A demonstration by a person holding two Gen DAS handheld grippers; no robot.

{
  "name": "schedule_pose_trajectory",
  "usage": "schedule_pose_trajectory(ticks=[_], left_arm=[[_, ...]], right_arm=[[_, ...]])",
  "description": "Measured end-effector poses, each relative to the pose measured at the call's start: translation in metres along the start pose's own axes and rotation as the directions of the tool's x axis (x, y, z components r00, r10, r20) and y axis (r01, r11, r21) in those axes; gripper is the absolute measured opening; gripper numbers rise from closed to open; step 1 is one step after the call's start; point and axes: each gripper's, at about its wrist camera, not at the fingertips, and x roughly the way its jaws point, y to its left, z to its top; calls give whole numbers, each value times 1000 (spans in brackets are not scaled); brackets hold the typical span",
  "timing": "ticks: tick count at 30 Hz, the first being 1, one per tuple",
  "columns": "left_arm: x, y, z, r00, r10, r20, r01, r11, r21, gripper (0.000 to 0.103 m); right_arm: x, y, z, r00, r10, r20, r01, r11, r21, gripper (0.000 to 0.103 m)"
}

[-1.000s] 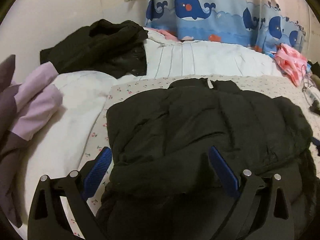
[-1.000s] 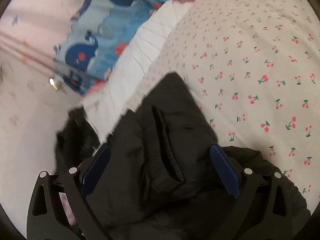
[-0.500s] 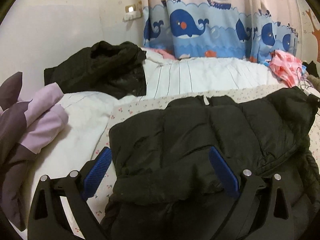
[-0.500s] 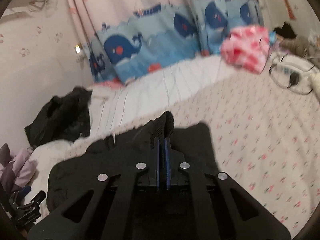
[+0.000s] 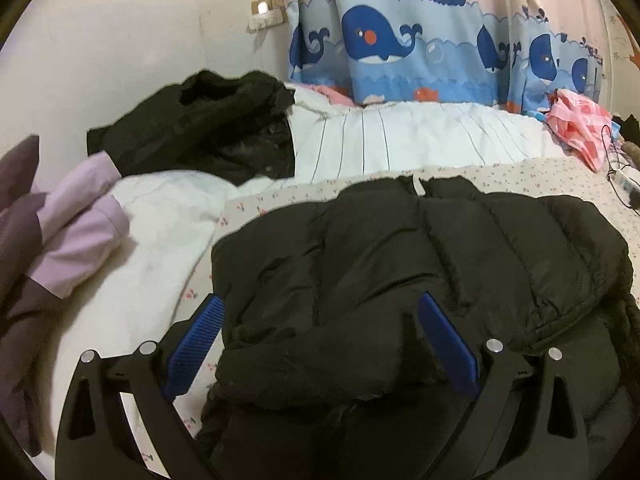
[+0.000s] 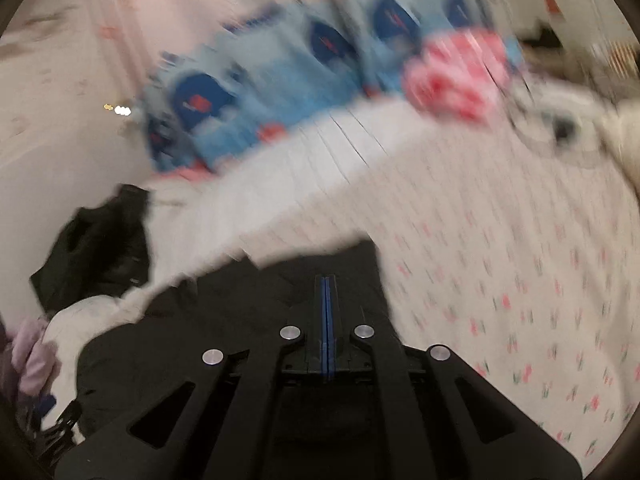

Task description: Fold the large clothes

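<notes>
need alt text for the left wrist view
A black puffer jacket lies on a cherry-print sheet, between the open blue fingers of the left gripper. Behind: another dark garment, white bedding and a whale-print curtain.

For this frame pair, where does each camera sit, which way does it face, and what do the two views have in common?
Left wrist: on the left gripper, facing across the bed toward the whale curtain; its open blue fingers straddle the black jacket.
Right wrist: on the right gripper, blurred, facing the same curtain; fingers pressed together over the jacket, and whether they pinch fabric is unclear.
Shared: jacket, curtain, dark clothes pile, pink bag.
</notes>
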Motion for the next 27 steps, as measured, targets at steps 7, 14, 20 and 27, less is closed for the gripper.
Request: schedule_pose_trajectory(ticks=[7,14,20,27], left_arm=[[-7,-3,0,999,-17,46,17,1000,5,93],[4,-4,-8,999,-38,27,38,999,17,93],[16,-1,-21,999,-29,43,28,999,18,93],[31,-1,-24,998,-58,31,57,998,16,93]], right_arm=[[40,41,-25,969,74,-235,-107,986,-129,49],[84,17,-61,891,-30,-453,-18,995,-100,52],[86,11,-69,882,-45,-469,1,996,-94,52],[83,12,-62,887,-76,-456,26,993,-114,53]])
